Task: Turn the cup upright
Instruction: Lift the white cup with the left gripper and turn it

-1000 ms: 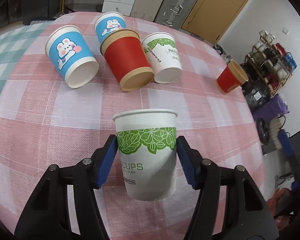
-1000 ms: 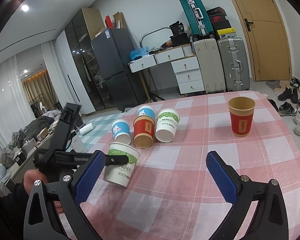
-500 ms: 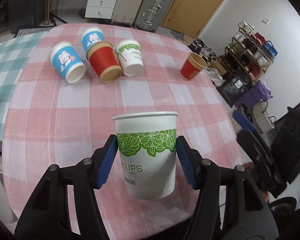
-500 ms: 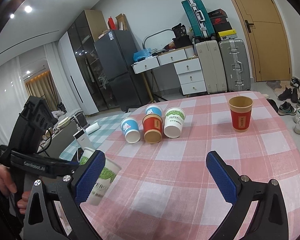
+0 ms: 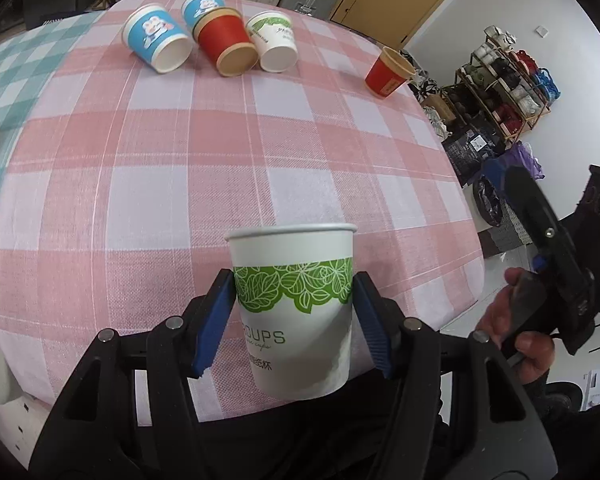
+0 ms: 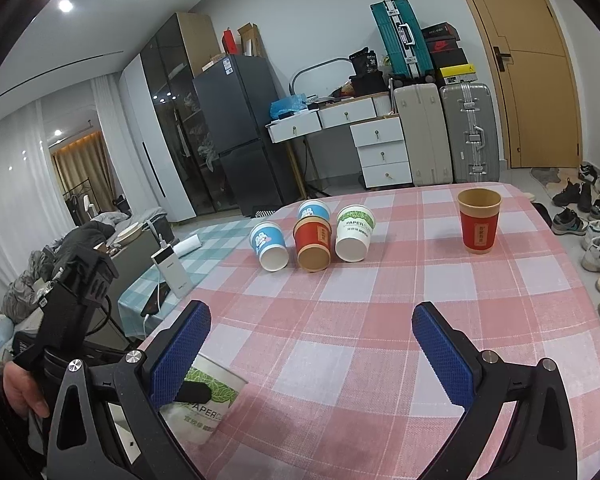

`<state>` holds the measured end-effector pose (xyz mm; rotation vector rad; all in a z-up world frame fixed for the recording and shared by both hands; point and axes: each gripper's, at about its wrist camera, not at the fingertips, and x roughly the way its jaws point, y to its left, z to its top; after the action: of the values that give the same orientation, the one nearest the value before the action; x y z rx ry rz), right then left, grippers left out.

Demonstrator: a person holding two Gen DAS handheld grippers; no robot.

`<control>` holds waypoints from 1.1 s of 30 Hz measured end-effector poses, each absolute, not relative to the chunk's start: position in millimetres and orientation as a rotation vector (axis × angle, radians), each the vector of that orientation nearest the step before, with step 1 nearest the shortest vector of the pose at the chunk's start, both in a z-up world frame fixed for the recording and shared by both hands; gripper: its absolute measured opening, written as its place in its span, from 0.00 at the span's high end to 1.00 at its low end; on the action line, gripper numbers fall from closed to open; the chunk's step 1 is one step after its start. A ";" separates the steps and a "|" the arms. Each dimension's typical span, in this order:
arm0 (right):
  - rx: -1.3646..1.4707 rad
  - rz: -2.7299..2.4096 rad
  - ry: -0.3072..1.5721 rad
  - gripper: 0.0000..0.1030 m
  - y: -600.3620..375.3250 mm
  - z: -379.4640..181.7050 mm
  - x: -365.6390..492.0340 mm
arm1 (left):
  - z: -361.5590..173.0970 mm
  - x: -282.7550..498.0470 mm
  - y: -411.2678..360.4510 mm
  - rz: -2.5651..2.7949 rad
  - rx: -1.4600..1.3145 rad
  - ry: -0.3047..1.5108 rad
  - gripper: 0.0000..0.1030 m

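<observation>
My left gripper [image 5: 294, 316] is shut on a white paper cup with a green leaf band [image 5: 296, 312], held rim up above the near edge of the pink checked table [image 5: 220, 152]. The same cup [image 6: 204, 400] shows at the lower left of the right wrist view, partly behind my right gripper's left finger. My right gripper [image 6: 312, 354] is open and empty over the near part of the table. At the far side lie a blue cup [image 6: 269, 246], a red cup [image 6: 312, 244] and a white-and-green cup [image 6: 354, 232] on their sides, with another blue cup [image 6: 314, 211] behind.
A red cup [image 6: 480, 220] stands upright at the far right of the table; it also shows in the left wrist view [image 5: 390, 72]. A teal checked cloth [image 6: 188, 264] with a white power bank [image 6: 171, 272] lies to the left. Suitcases and drawers stand beyond the table.
My left gripper has carried the leaf cup back toward the near table edge and lower, still gripped. The right gripper has stayed open and nearly still.
</observation>
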<state>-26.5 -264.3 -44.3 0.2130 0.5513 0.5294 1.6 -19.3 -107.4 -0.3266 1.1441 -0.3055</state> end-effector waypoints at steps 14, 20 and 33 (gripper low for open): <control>0.170 0.535 0.577 0.00 -252.2 -46.4 -37.6 | -149.0 18.8 -10.5 -0.262 -0.377 1.169 0.43; 0.157 0.541 0.579 0.00 -245.9 -46.5 -41.2 | -152.7 23.6 -7.0 -0.278 -0.397 1.167 0.42; 0.163 0.553 0.575 0.00 -244.2 -48.5 -40.8 | -151.6 25.4 -11.8 -0.273 -0.354 1.177 0.22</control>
<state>-40.8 -244.2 -48.5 0.1630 0.5746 0.5535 25.4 -11.8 -151.6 -0.3542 1.1768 -0.2733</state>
